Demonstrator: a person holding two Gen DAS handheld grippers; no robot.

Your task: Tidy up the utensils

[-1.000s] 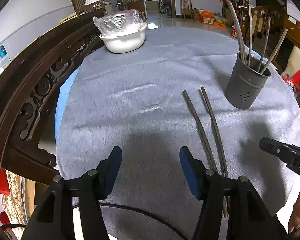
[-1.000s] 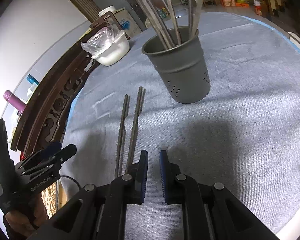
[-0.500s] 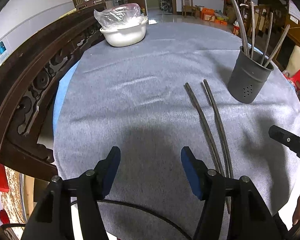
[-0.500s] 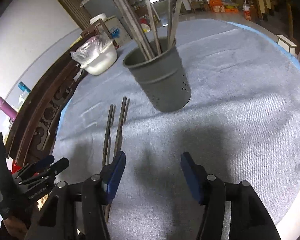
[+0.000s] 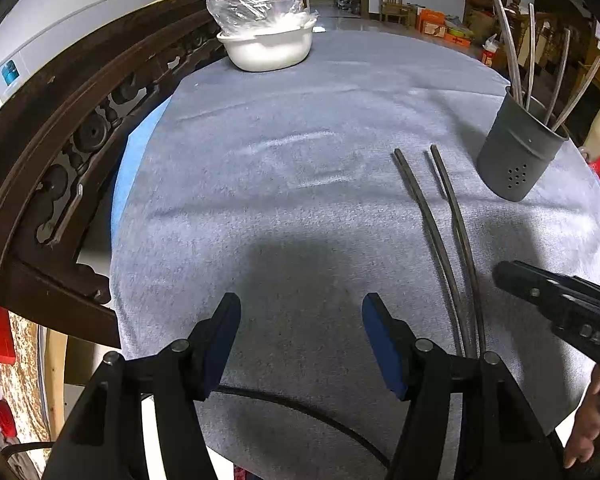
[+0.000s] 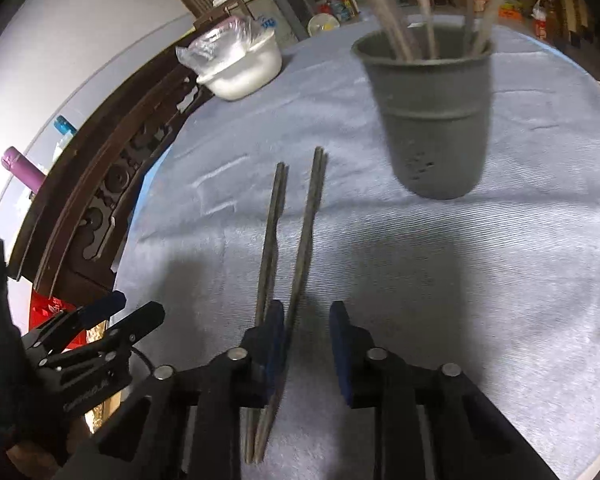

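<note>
**Right gripper closing in on the chopsticks**

The right gripper (image 6: 306,346) is closing, with one chopstick between its pads, it seems; the picture is blurry. No squeeze yet. The chopsticks (image 6: 296,248) lie flat on the desk (image 6: 500,280), long way pointing to 12 o'clock. The cup (image 6: 432,120) stands at 1 o'clock. The left gripper (image 5: 300,340) is open, empty and farther off.

A white bowl (image 5: 269,49) holding a crumpled clear plastic bag (image 5: 256,10) is sitting at the far edge of the grey tablecloth (image 5: 284,184), beside a carved dark wooden rail (image 5: 60,128).
</note>
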